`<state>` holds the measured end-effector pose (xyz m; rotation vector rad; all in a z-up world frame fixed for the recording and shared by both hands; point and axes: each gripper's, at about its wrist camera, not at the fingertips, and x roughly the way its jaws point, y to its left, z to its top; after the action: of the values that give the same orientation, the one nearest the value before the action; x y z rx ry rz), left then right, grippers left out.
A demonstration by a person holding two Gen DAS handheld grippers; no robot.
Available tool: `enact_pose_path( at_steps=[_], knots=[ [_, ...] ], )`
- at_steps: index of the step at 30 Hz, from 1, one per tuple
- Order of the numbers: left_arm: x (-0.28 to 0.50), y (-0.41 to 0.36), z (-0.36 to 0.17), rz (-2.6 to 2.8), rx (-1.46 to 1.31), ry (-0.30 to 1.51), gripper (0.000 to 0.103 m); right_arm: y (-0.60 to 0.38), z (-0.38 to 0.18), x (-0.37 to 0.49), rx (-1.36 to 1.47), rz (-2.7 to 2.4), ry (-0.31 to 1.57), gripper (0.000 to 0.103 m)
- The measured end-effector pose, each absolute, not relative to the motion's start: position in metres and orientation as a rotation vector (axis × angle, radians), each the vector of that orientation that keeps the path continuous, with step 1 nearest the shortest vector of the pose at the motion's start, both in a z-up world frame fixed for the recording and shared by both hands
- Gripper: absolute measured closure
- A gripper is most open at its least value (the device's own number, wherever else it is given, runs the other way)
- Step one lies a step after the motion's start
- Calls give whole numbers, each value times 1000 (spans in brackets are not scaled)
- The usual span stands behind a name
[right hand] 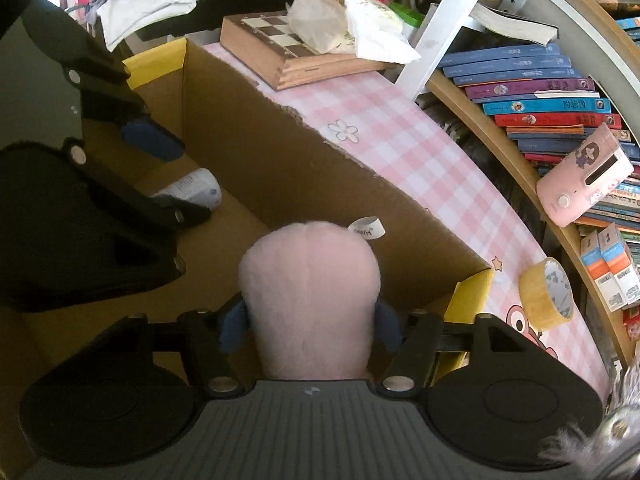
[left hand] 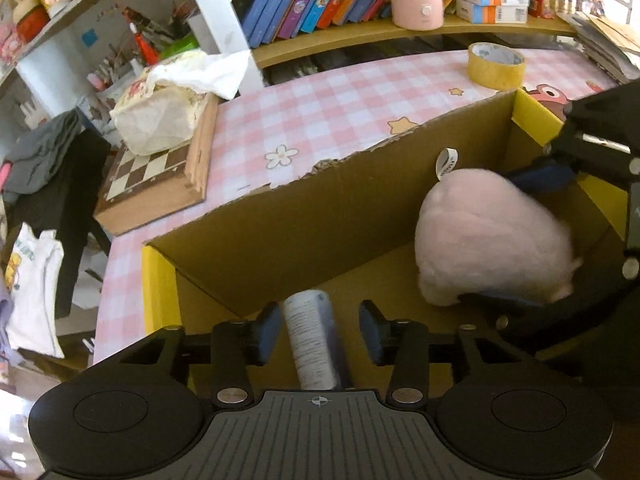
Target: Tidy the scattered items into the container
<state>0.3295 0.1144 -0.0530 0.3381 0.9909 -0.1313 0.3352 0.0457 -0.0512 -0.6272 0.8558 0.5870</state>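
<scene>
Left claw [left hand: 318, 334] inside cardboard box [left hand: 320, 216], clear of white tube [left hand: 310, 344]

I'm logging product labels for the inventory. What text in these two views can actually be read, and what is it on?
None reads in full.
White tag on the pink plush toy: letters, too blurred.
White bottle: fine print, too small.
Book spines: titles too small.
Tape roll: inner print unreadable.

Motion-blurred pink plush toy [left hand: 492, 236], base hidden
</scene>
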Motion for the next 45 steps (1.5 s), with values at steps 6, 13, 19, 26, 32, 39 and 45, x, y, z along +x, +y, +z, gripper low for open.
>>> enact_pose_path(
  at_steps=[6,13,19,26,32,39,45],
  knots=[
    [318,112,-33,-108,354,918,31,37,-35,322,-600,578,793,26],
    [290,107,-5,-97,343,842,29,23,-10,295,-548,563,737,26],
    [252,105,22,-75,311,766,26,8,15,259,-487,546,671,26],
    [186,100,50,-64,228,675,21,-25,40,198,-362,497,599,26],
    [126,100,57,-32,141,638,20,-56,47,140,-268,403,547,26],
    [73,98,44,3,68,649,19,-83,41,80,-189,299,504,24],
    [41,90,26,8,35,679,19,-96,29,38,-181,229,507,21]
  ],
)
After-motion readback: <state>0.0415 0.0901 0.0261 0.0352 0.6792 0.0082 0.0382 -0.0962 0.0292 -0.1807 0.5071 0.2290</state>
